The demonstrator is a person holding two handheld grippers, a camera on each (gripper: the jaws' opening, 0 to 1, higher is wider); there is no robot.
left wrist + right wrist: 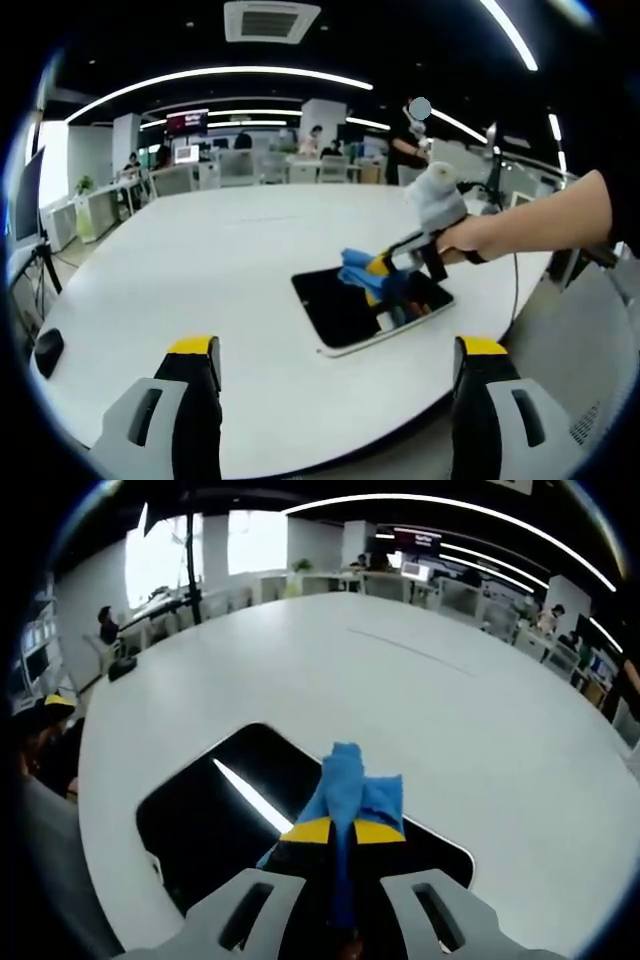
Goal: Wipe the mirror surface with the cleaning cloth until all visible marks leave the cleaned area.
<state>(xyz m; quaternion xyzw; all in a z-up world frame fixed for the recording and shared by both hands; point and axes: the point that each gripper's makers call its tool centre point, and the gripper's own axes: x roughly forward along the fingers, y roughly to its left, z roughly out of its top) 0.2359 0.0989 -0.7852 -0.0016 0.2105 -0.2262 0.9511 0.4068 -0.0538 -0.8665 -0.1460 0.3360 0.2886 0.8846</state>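
White table [200, 270] carrying the mirror [200, 820], with the right hand-held gripper [342, 832] clamped on the cleaning cloth [350, 785] and the left hand-held gripper [340, 350] apart; flat, overlapping strokes would likely clear marks best.

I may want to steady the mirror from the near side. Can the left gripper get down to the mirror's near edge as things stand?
Probably yes. The left gripper is open and holds nothing, and bare white table lies between it and the mirror. The right gripper, shut on the blue cloth, works the far side.
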